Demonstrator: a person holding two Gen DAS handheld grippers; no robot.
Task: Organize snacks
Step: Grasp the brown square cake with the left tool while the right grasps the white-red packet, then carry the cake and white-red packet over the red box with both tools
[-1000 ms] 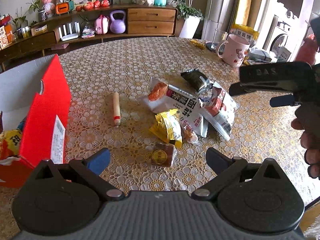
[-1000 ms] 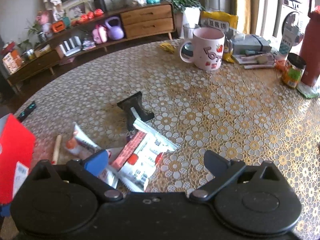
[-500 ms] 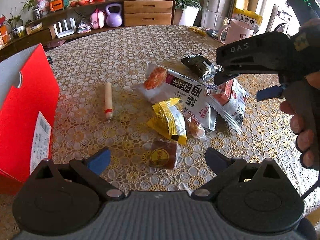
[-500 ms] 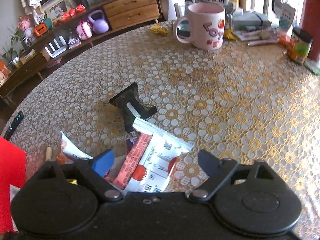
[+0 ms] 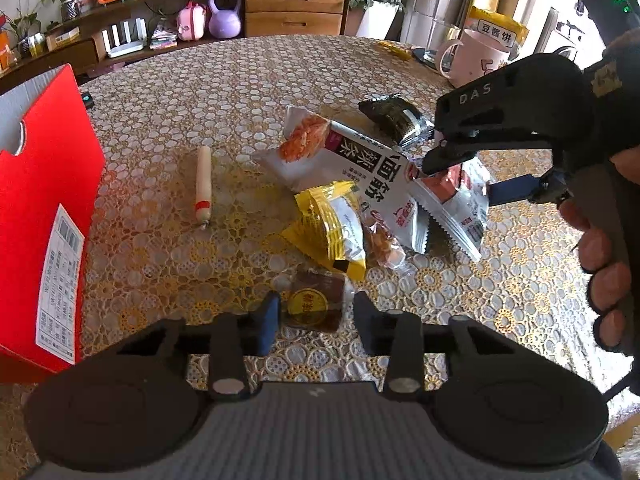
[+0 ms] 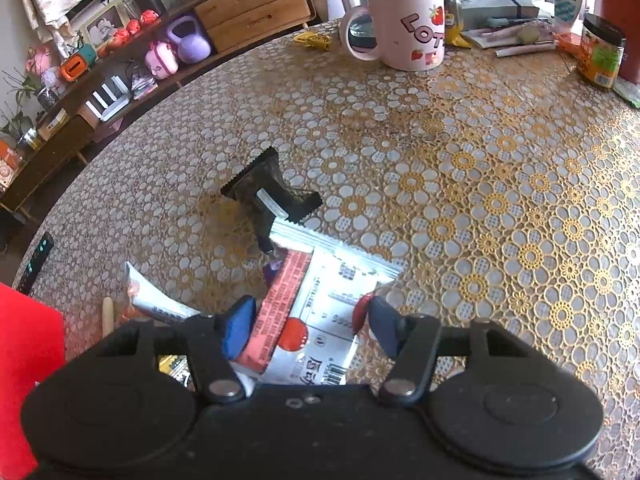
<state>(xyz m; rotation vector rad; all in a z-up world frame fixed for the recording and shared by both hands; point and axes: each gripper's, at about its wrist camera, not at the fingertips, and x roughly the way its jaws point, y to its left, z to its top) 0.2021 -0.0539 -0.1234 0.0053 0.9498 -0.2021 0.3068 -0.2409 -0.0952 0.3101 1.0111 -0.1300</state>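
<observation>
A: Left gripper point(image 5: 314, 318) closing, small brown packet point(image 5: 316, 306) sits between the jaws. Pads don't look pressed on it yet, so not gripped.

B: Risk?

A: Yellow packet point(image 5: 330, 228) lies just beyond the jaw tips, touching the brown one's far edge. Pads could snag its corner and drag both (or squeeze the brown one out forward, the wrapper looks slick).

B: Right side?

A: Right gripper point(image 6: 306, 322) also closing, straddling the white-and-red packet point(image 6: 320, 312). Right pad is at its edge; can't tell if the left pad touches. Packet is flat and wide, so it may buckle or slide out instead of being pinched.

B: Anything else?

A: It overlaps the big noodle-snack bag point(image 5: 360, 160), which could shift with it. Red box point(image 5: 44, 216) is well off left of the left jaws.
</observation>
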